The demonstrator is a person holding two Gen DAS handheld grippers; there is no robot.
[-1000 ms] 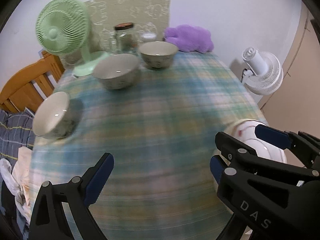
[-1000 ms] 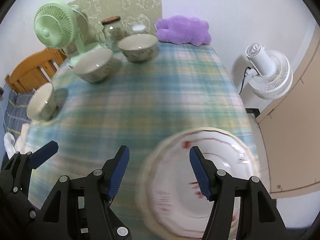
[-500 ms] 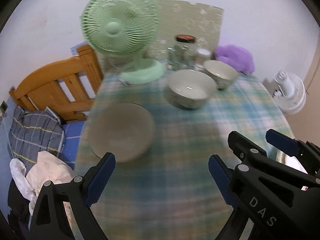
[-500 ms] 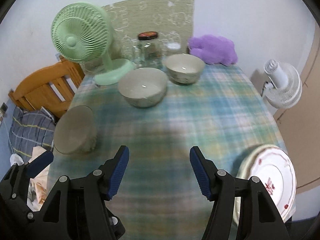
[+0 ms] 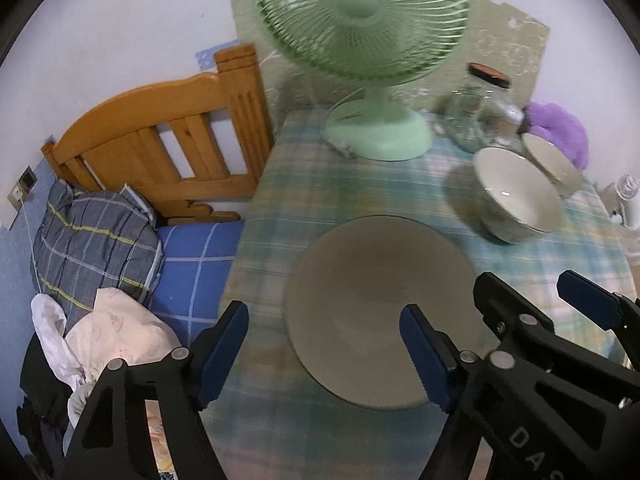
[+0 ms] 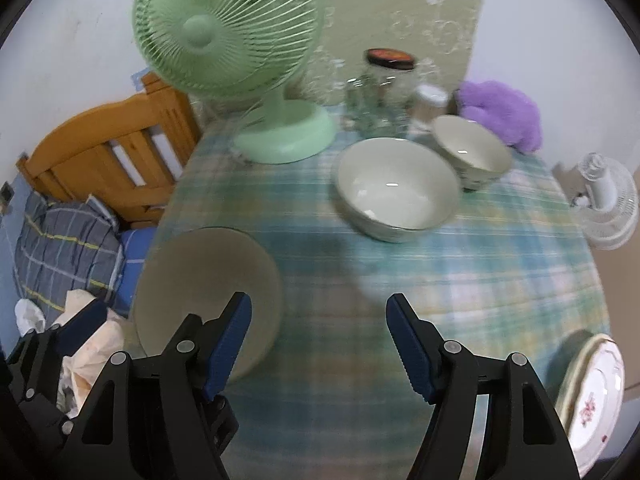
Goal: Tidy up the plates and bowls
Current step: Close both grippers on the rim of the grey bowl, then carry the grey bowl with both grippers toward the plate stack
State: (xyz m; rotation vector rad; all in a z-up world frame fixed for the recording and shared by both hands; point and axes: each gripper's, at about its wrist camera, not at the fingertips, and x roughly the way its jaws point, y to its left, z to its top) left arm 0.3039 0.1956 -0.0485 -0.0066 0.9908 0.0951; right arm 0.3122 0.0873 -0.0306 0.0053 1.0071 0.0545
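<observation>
- The nearest bowl is sitting upright near the table's left edge, its near rim lying between the left gripper's fingers; those jaws are closing, not yet touching it.
- The right gripper is hovering just right of that bowl, jaws opening on nothing, so the left is nearer.
- Counting: three bowls, one stack of plates at the near right edge.

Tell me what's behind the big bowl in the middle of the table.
Behind the big bowl stand a clear glass jar with a dark lid and a smaller glass container, against a patterned green sheet on the wall. The jar bases are hidden by the bowl's rim.
</observation>
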